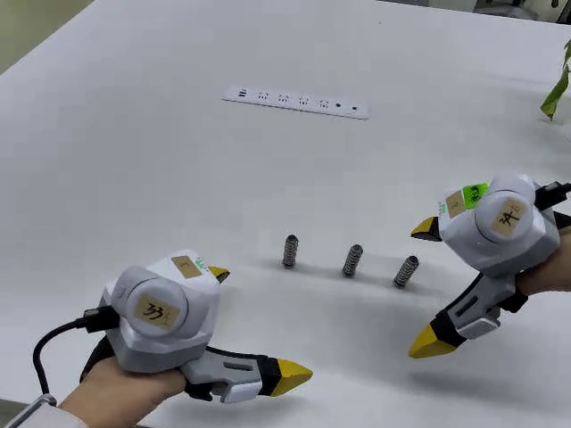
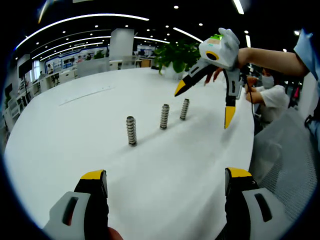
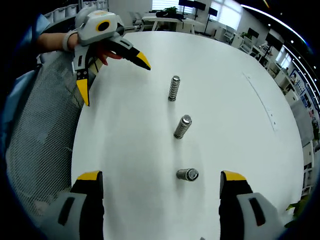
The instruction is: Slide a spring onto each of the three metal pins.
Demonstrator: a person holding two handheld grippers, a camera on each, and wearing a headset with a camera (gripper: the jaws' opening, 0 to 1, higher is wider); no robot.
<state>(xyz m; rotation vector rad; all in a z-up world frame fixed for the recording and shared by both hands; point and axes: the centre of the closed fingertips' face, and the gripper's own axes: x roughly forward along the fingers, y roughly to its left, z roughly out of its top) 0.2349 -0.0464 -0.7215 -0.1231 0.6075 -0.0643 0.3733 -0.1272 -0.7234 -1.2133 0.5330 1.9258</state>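
On table (image 1: 161,178), three pins (image 1: 352,260) in row, spring (image 1: 290,251) apparently fitted on each. Held agape, empty, either side: left gripper (image 1: 259,323), right gripper (image 1: 424,287). Pins could be toppled if clipped by jaw.

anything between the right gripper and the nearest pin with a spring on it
Nothing visible stands in the way. The right gripper is open and empty, and bare white table is all that lies between it and the nearest spring-covered pin.
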